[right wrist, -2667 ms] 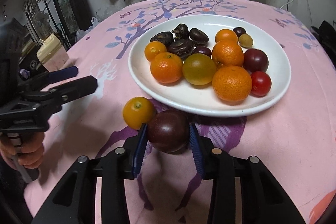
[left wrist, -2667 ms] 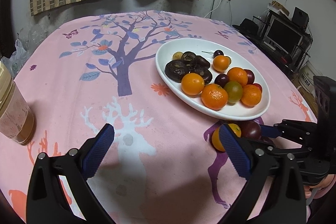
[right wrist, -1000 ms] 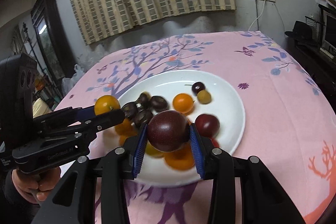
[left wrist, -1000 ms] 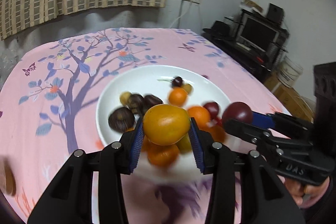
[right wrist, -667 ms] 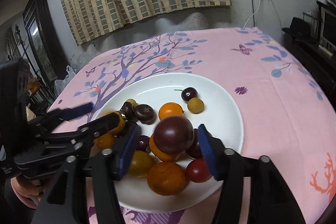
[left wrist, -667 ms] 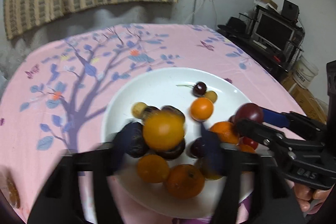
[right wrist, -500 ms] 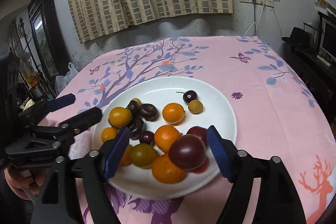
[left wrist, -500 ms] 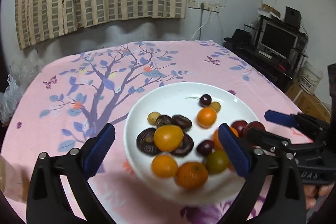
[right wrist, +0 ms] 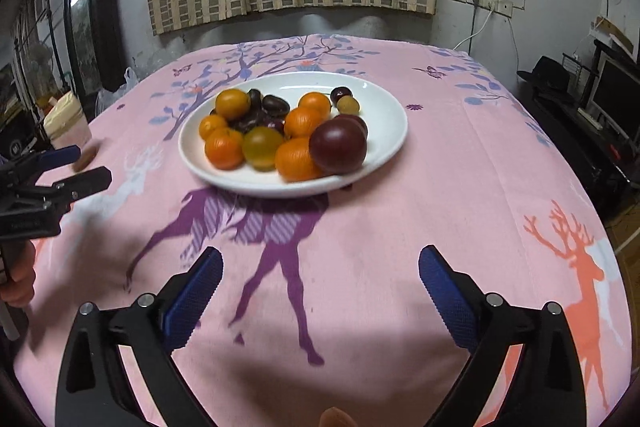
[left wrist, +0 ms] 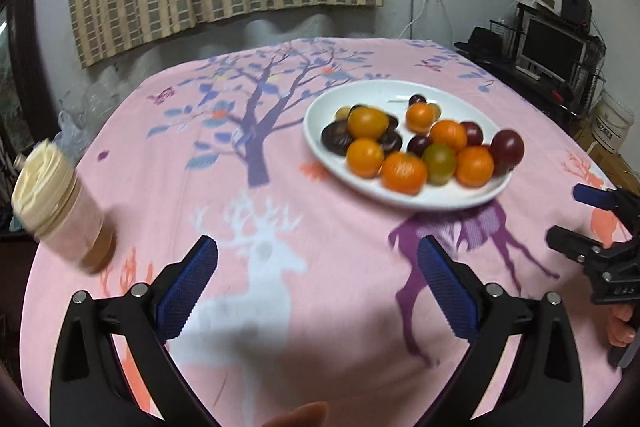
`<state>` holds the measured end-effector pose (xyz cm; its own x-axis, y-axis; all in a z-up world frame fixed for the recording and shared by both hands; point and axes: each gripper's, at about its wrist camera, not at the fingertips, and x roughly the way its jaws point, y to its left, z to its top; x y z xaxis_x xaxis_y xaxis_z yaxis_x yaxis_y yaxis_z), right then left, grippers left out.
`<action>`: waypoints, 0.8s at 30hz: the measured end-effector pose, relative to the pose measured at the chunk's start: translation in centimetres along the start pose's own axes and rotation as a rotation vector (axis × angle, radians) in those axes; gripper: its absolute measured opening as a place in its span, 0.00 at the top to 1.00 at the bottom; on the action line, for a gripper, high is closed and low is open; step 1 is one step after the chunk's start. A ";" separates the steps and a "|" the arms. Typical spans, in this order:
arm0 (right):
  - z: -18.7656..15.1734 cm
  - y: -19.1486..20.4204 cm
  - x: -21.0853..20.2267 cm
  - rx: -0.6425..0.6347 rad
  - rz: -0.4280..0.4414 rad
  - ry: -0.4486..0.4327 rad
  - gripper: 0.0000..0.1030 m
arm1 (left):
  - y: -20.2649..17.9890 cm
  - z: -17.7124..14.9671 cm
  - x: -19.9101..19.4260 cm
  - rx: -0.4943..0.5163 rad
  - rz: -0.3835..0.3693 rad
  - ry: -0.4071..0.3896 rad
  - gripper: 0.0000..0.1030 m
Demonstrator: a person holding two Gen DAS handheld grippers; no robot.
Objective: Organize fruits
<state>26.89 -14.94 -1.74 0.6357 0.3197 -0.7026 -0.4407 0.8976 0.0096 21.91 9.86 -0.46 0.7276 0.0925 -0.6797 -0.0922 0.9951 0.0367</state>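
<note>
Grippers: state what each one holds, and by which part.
Nothing. The left gripper and right gripper are both open and empty above the tablecloth; the fruits all lie on the plate.

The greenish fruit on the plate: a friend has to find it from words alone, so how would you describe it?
Find the white oval plate on the pink tablecloth. In its near row sits the greenish fruit, between two oranges. It is the only olive-green piece among orange and dark purple ones.

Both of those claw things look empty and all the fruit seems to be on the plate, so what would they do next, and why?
Probably just draw back and rest. The left gripper and right gripper are open, holding nothing, short of the white plate. The dark plum and the oranges sit on it, and no loose fruit shows on the pink tablecloth.
</note>
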 end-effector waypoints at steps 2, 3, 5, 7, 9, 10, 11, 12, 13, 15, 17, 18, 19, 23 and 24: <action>-0.9 0.0 -0.5 0.004 0.005 -0.002 0.04 | 0.4 -0.9 -0.2 -0.016 0.002 0.011 0.05; -1.3 -0.1 -0.7 0.017 0.020 0.014 0.04 | 0.5 -1.3 -0.3 -0.021 0.001 0.017 0.05; -1.8 -0.5 -1.2 0.054 0.054 0.011 0.04 | 0.7 -1.8 -0.5 -0.027 0.006 0.022 0.05; -2.0 -0.8 -1.7 0.080 0.057 -0.010 0.04 | 0.6 -2.1 -0.7 -0.027 0.009 0.020 0.05; -2.1 -0.9 -1.9 0.088 0.047 -0.015 0.04 | 0.5 -2.1 -0.7 -0.024 -0.001 0.021 0.05; -2.0 -0.9 -1.8 0.090 0.046 -0.010 0.04 | 0.4 -2.1 -0.7 -0.021 -0.005 0.023 0.05; -2.0 -0.9 -1.6 0.090 0.038 0.001 0.04 | 0.2 -2.2 -0.8 -0.014 -0.011 0.024 0.05; -2.0 -0.8 -1.4 0.088 0.032 0.010 0.04 | 0.1 -2.2 -0.7 -0.008 -0.011 0.025 0.05; -2.0 -0.8 -1.4 0.086 0.032 0.013 0.04 | 0.0 -2.2 -0.7 -0.003 -0.011 0.025 0.05; -1.9 -0.6 -1.3 0.081 0.030 0.015 0.04 | -0.3 -2.2 -0.6 0.007 -0.014 0.030 0.05; -2.0 -0.6 -1.3 0.078 0.028 0.018 0.04 | -0.4 -2.3 -0.4 0.012 -0.015 0.036 0.05; -1.9 -0.6 -1.3 0.077 0.027 0.020 0.04 | -0.4 -2.3 -0.4 0.012 -0.015 0.040 0.05; -1.9 -0.6 -1.3 0.077 0.028 0.020 0.04 | -0.4 -2.3 -0.3 0.012 -0.015 0.042 0.05; -1.9 -0.6 -1.2 0.078 0.028 0.024 0.04 | -0.4 -2.4 -0.2 0.011 -0.016 0.043 0.05; -1.9 -0.6 -1.2 0.079 0.028 0.026 0.04 | -0.5 -2.4 -0.2 0.012 -0.015 0.044 0.05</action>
<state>25.21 -16.44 -2.26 0.6068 0.3380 -0.7194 -0.4060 0.9099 0.0851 20.17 9.30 -2.05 0.6982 0.0763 -0.7118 -0.0732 0.9967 0.0351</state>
